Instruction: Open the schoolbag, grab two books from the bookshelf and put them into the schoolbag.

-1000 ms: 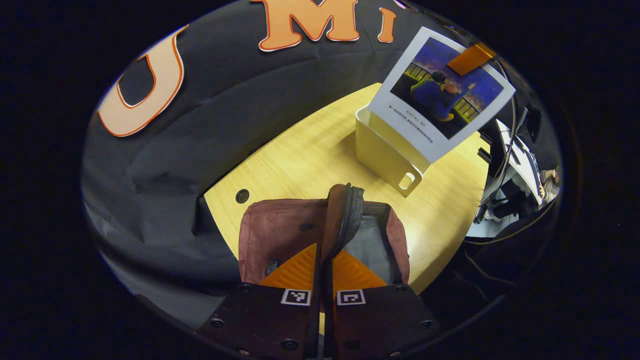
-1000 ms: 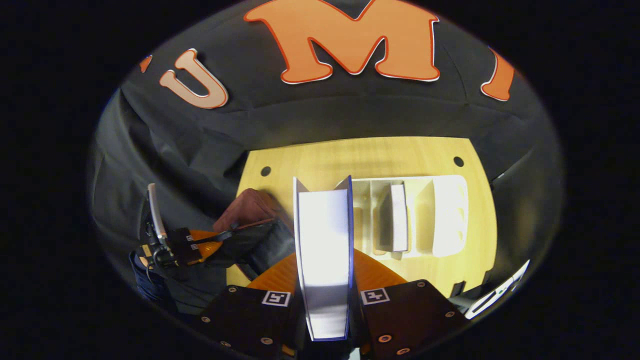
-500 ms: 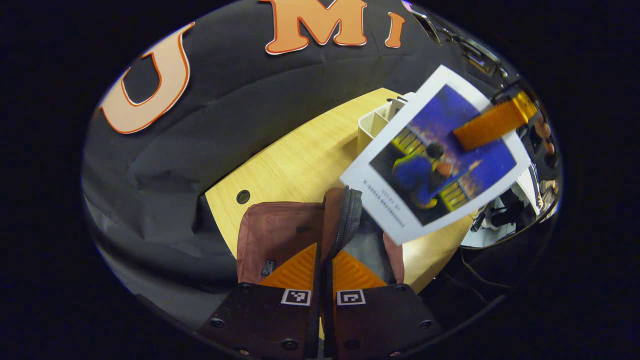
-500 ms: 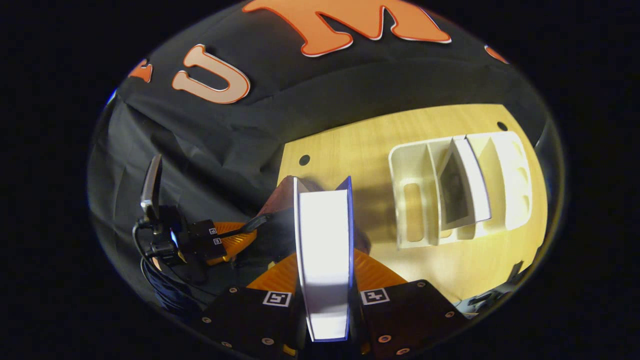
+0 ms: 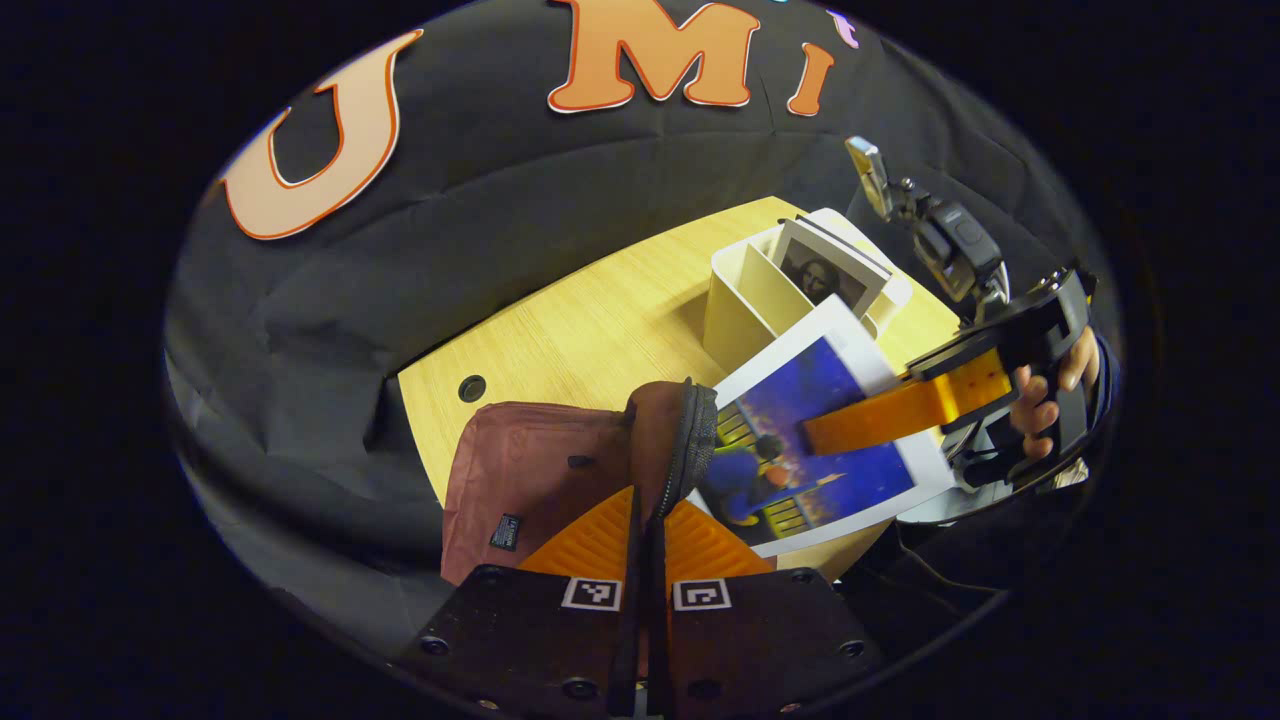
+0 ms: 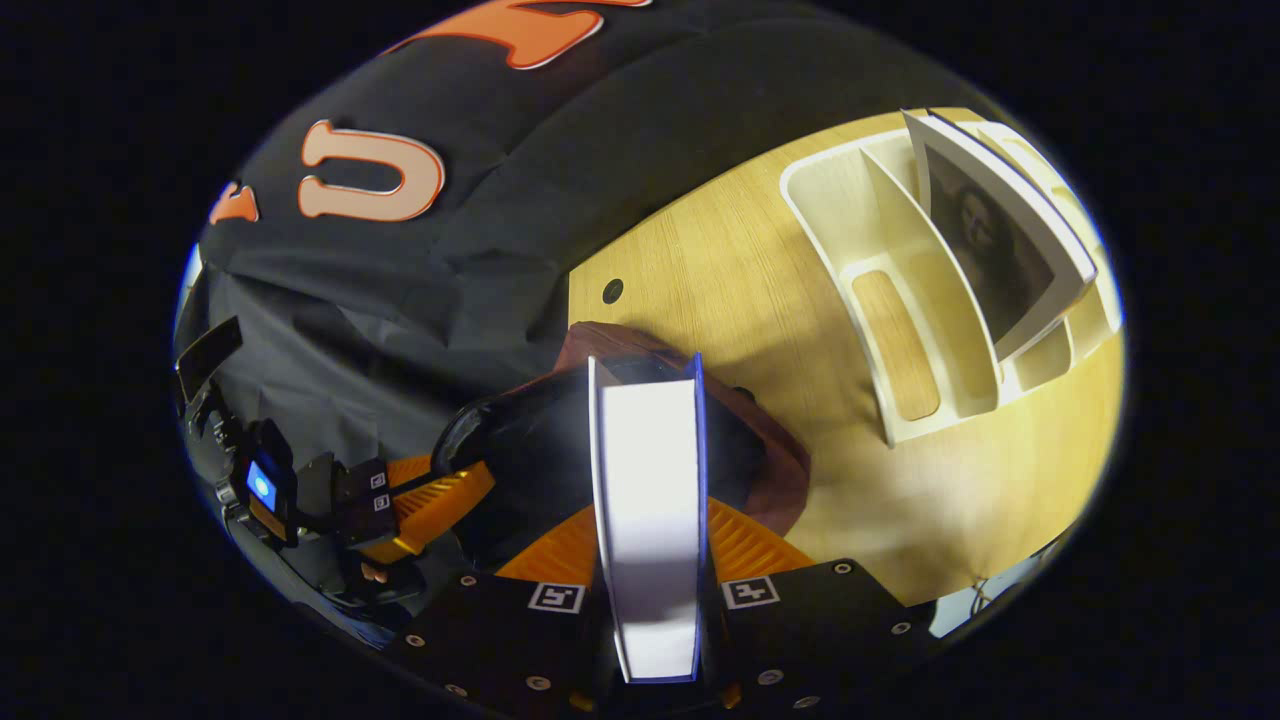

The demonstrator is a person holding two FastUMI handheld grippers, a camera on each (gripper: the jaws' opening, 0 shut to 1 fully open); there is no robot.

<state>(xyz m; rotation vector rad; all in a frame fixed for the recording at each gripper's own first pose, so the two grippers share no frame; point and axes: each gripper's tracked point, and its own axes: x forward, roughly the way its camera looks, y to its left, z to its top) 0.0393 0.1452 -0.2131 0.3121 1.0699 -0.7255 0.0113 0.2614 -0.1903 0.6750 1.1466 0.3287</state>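
Between your right claw (image 6: 652, 590) fingers sits the blue-covered book (image 6: 648, 510), edge pointing straight ahead into the maroon fabric schoolbag (image 6: 720, 440); your left claw (image 5: 645, 560) pinches its zipper rim (image 5: 690, 440).

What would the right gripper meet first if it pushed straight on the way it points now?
Probably the schoolbag: the right gripper, shut on the book, points at its dark open mouth. Depth is unclear.

Strong fisheye bending at the edges, dim surroundings, and glare whitening the book (image 6: 648, 520) between the right gripper's fingers
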